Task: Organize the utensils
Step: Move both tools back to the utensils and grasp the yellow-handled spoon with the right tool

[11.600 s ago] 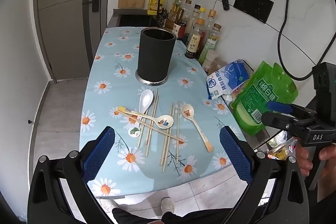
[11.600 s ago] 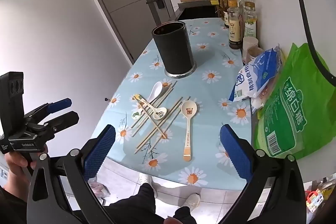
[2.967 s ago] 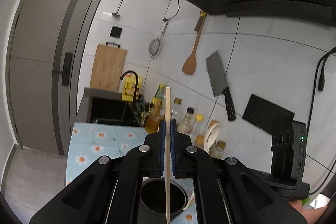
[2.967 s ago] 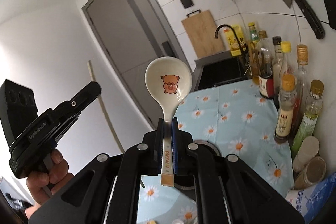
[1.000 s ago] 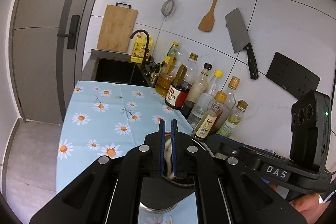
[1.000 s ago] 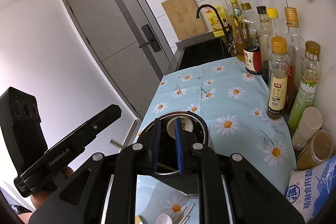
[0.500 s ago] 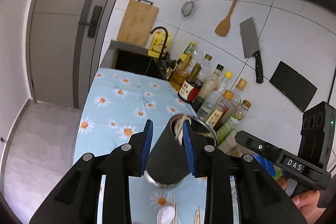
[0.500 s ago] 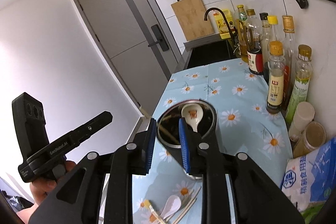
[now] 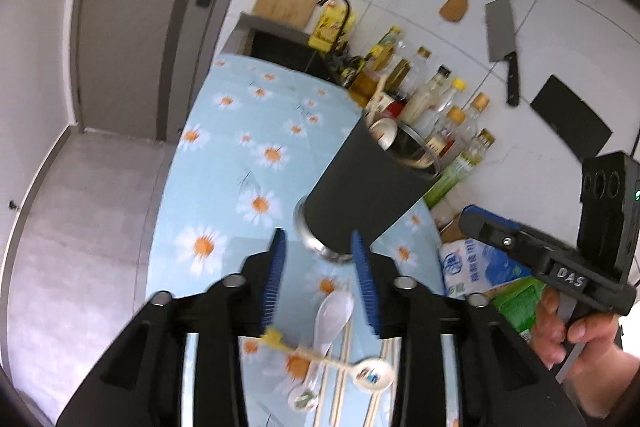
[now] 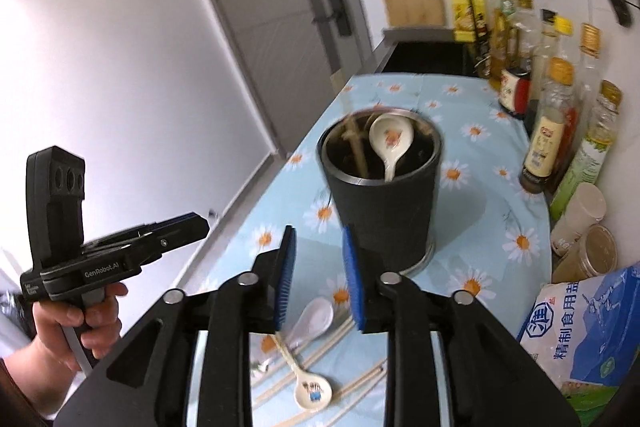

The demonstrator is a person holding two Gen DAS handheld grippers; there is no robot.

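A black cylindrical holder (image 9: 368, 195) (image 10: 384, 203) stands on the daisy tablecloth (image 9: 240, 147). Inside it lean a white bear-print spoon (image 10: 390, 141) (image 9: 384, 133) and chopsticks (image 10: 356, 147). My left gripper (image 9: 317, 239) hovers just before the holder's base, its jaws opening with nothing between them. My right gripper (image 10: 318, 231) is also in front of the holder, jaws opening and empty. On the cloth below lie a plain white spoon (image 9: 334, 311) (image 10: 314, 317), a cartoon-print spoon (image 9: 370, 379) (image 10: 312, 393) and loose chopsticks (image 9: 346, 367) (image 10: 332, 343).
Sauce bottles (image 10: 548, 135) line the wall on the right, with paper cups (image 10: 580, 211), a salt bag (image 10: 592, 327) and a green bag (image 9: 516, 303) nearer. A sink (image 10: 428, 57) is at the far end. The table's left edge drops to the floor.
Both grippers have drawn back and down from above the holder and their jaws have widened. The spoon and chopsticks they carried now stand in the holder. Utensils on the cloth have come into view.
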